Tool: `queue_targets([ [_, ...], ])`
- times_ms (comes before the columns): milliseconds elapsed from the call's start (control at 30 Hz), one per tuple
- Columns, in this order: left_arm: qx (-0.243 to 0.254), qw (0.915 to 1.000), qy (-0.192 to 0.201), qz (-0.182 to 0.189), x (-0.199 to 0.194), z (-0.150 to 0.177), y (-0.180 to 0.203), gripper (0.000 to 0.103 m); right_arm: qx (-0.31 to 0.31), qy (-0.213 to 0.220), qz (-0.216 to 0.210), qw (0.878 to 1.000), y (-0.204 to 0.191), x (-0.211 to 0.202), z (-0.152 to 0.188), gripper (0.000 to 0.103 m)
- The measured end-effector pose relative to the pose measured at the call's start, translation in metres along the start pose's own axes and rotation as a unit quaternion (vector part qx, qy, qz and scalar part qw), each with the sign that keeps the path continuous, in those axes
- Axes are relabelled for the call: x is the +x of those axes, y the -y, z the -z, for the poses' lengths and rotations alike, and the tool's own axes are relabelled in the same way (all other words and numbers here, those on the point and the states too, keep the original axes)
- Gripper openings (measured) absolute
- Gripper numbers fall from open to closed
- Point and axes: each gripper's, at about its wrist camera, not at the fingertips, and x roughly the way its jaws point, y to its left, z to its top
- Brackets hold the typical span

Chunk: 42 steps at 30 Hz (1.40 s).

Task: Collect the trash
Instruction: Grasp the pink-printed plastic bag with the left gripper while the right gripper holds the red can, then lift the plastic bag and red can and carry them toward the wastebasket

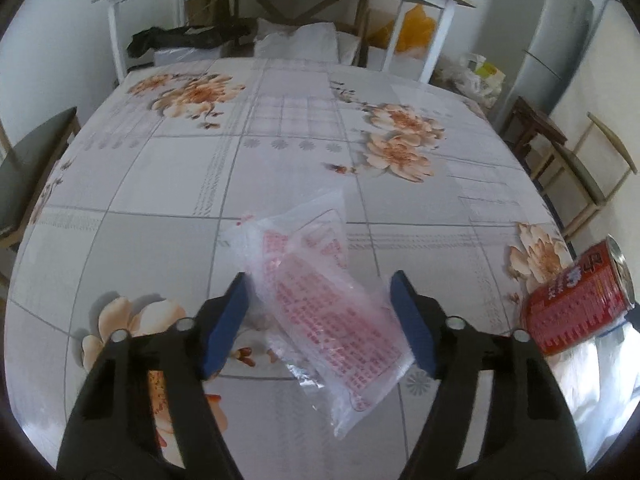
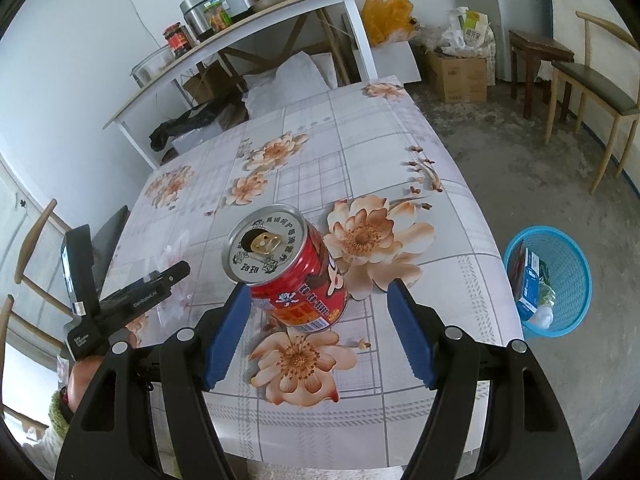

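1. Left tongs [image 1: 320, 320]: blue-padded fingers spread either side of a clear crinkled plastic bag with red printing [image 1: 320, 308]; left pad just beside the bag's edge, right pad close to it, no squeeze on the film visible. Held apart, nothing gripped.
2. Bag lying flat on the desk with the glossy floral-and-grid cloth [image 1: 280, 128], near the front edge, long axis slanting from upper left to lower right between the fingers.
3. Right tongs [image 2: 318, 328]: blue pads wide apart around a red printed drinks can with a silver top and a gold pull tab [image 2: 296, 280]. Left pad touching or nearly touching the can's wall, cannot tell which; right pad clear of it with cloth showing between. Not clamped.
4. Can standing upright on the desk, toward its near right corner, over a printed orange flower.
5. Same can visible at the right margin of the left wrist view [image 1: 576, 300], near the desk's right edge, well to the right of the bag.
6. Round blue mesh plastic waste basket [image 2: 576, 280] on the concrete floor just off the desk's right edge, holding a blue-and-white carton and other scraps.
7. Left handle seen from the right wrist view at the desk's left edge, a hand [image 2: 84, 376] with a green knit cuff below it.
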Motion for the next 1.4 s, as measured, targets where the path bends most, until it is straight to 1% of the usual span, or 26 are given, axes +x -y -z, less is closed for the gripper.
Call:
queue_targets([
  [33,0.002,1.0,0.001,0.003,0.0,0.0,0.001,0.06,-0.001,0.0,0.0,1.0,-0.001,0.0,0.0,0.069],
  [100,-0.002,0.9998,0.0,0.018,-0.001,0.001,-0.001,0.052,-0.002,0.001,-0.001,1.0,-0.001,-0.001,0.001,0.069],
  [233,-0.008,0.9993,0.0,0.037,-0.004,0.003,-0.003,0.041,-0.003,0.001,-0.002,1.0,-0.002,-0.001,0.002,0.069],
  [300,-0.007,0.999,-0.001,0.045,-0.006,0.004,-0.004,0.033,-0.003,0.001,-0.002,1.0,-0.002,-0.001,0.002,0.069],
  [367,-0.009,0.9986,-0.005,0.052,-0.008,0.006,-0.005,0.031,-0.005,0.005,-0.004,1.0,-0.003,-0.002,0.002,0.069],
  [533,-0.005,0.9974,-0.017,0.069,-0.017,0.015,-0.007,0.028,-0.026,0.025,-0.028,0.999,-0.009,-0.014,0.007,0.07],
  [567,-0.002,0.9972,-0.02,0.072,-0.02,0.017,-0.006,0.028,-0.032,0.027,-0.03,0.999,-0.011,-0.015,0.007,0.075],
  [633,0.008,0.9966,-0.026,0.078,-0.026,0.024,-0.003,0.028,-0.046,0.032,-0.034,0.998,-0.016,-0.017,0.009,0.078],
  [700,0.013,0.9959,-0.031,0.084,-0.03,0.03,0.001,0.028,-0.06,0.031,-0.029,0.997,-0.023,-0.014,0.011,0.08],
  [767,0.026,0.9953,-0.034,0.087,-0.034,0.036,0.007,0.028,-0.073,0.028,-0.017,0.997,-0.03,-0.009,0.012,0.081],
  [867,0.04,0.9946,-0.036,0.089,-0.037,0.041,0.015,0.028,-0.084,0.021,0.012,0.996,-0.037,0.005,0.01,0.081],
  [1167,0.053,0.9944,-0.037,0.083,-0.04,0.046,0.024,0.028,-0.079,0.004,0.01,0.997,-0.046,0.029,-0.004,0.081],
  [1400,0.054,0.9945,-0.037,0.082,-0.041,0.047,0.025,0.028,-0.082,0.003,0.02,0.996,-0.05,0.04,-0.009,0.08],
])
